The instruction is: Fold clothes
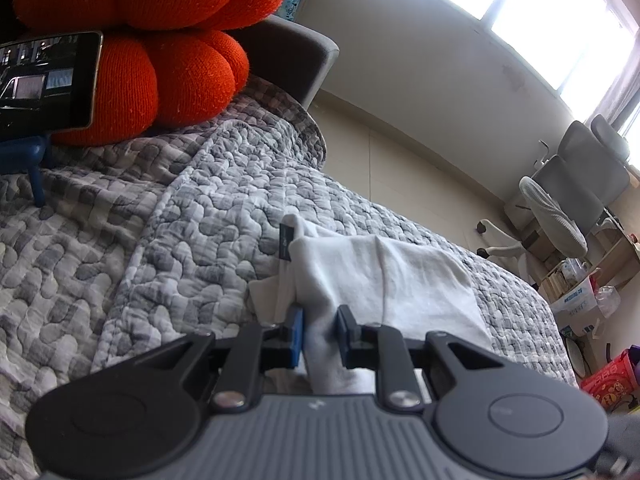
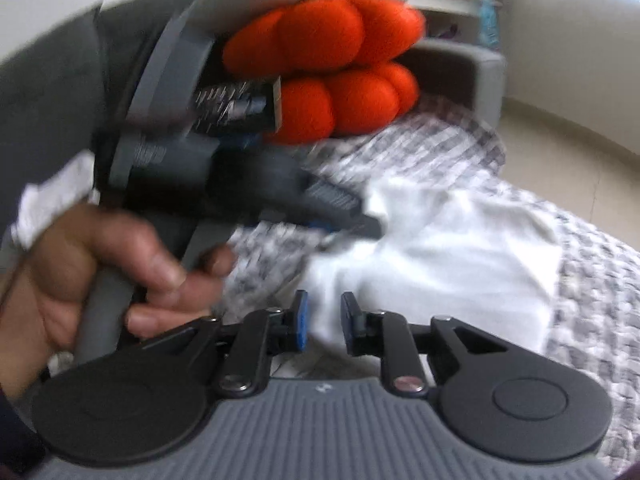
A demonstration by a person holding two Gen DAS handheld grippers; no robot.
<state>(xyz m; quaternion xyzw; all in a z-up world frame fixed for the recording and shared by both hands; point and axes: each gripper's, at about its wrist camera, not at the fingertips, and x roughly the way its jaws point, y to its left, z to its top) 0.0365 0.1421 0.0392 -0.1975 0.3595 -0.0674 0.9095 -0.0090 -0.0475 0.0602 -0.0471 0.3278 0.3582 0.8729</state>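
A white garment (image 1: 404,280) lies folded on the grey quilted bedspread (image 1: 168,240). My left gripper (image 1: 320,322) is shut on a bunched fold at the garment's near edge, and the cloth rises between its blue pads. In the right wrist view the same white garment (image 2: 452,252) spreads ahead, with my right gripper (image 2: 324,312) at its near edge. White cloth fills the gap between its fingers, but the blur hides whether the pads press on it. A hand (image 2: 80,280) holds the left gripper (image 2: 360,224), whose tips rest on the garment's far left corner.
An orange knotted cushion (image 1: 160,40) sits at the head of the bed against a grey headboard (image 1: 296,56). A phone (image 1: 44,80) stands on a blue holder beside it. Off the bed's right side are a grey office chair (image 1: 576,184), boxes and a red bag (image 1: 612,380).
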